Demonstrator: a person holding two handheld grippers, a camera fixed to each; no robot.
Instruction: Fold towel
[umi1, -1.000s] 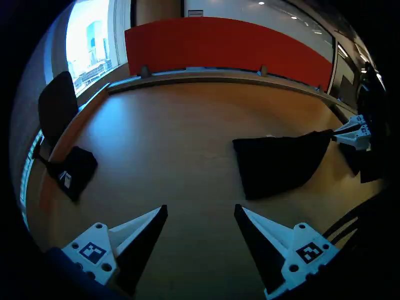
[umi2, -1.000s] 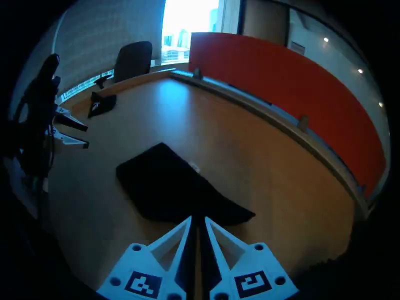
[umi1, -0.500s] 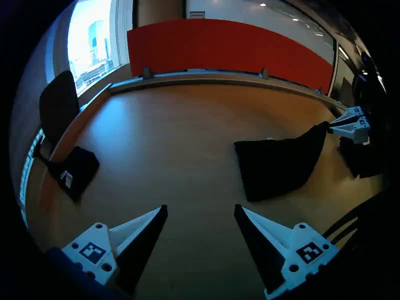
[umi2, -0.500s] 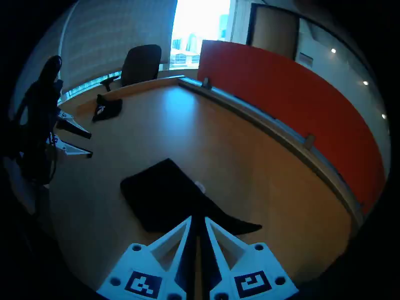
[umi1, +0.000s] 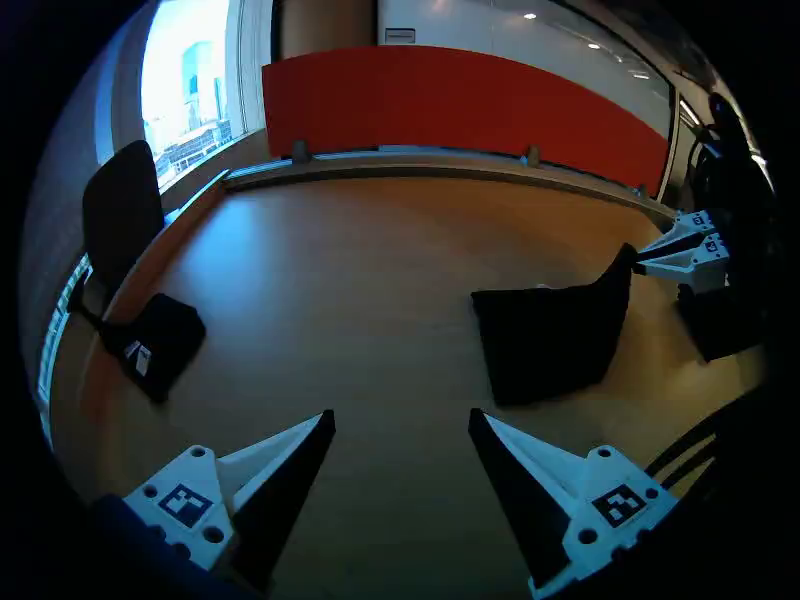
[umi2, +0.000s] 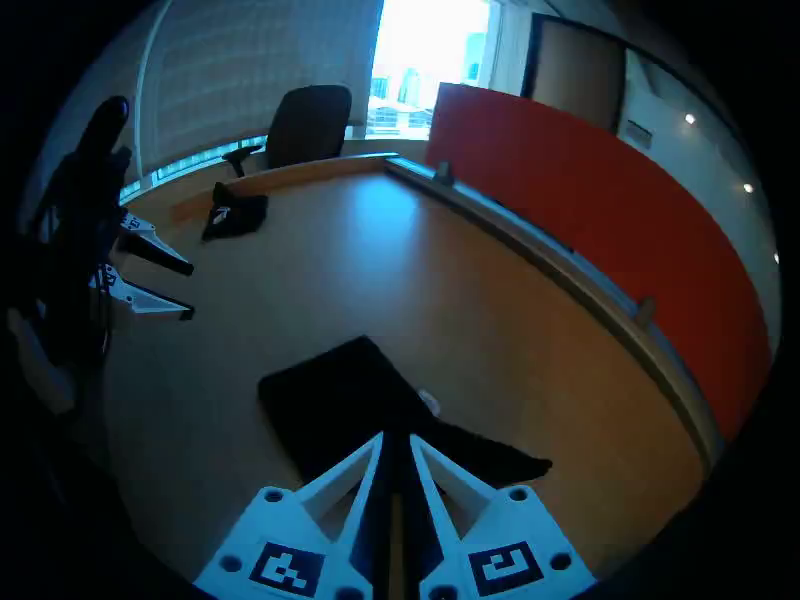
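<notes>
Ahead-right of the left gripper (umi1: 400, 420), jaws spread wide, the towel (umi1: 548, 340) lies with its far corner pinched by the right gripper (umi2: 395, 440).

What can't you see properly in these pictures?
- Right gripper view: the black cloth towel has its pinched edge hidden between the fingers of the right gripper.
- Right gripper view: a white speck on the towel is too small to identify.
- Left gripper view: the white tag on the small dark folded cloth is too small to read.
</notes>
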